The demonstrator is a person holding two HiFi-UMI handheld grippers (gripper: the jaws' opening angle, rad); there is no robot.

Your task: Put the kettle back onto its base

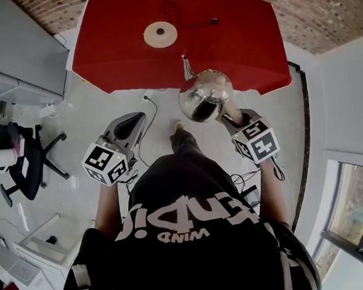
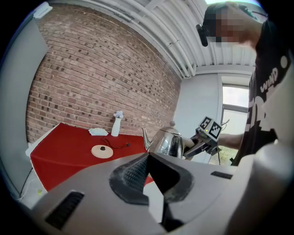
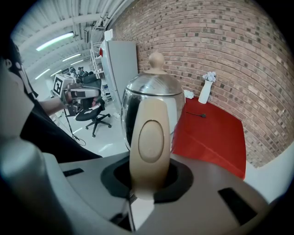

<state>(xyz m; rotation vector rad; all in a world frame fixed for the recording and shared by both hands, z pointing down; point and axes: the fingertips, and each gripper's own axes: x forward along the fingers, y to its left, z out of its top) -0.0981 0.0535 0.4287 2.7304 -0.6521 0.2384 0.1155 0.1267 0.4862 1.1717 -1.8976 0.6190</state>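
Right gripper view, kettle handle (image 3: 149, 135) in tool (image 3: 146, 178)

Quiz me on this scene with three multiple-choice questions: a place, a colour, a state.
1. Where is the kettle? A on its base; B in the air, held by the right hand-held gripper; C on the floor.
2. What colour is the table cover? A blue; B green; C red.
3. The kettle's lid is: A on; B lying on the table; C missing.
Answers: 1 B, its handle sits between the jaws, the base stands bare. 2 C, plainly red. 3 A, the knobbed lid caps it.
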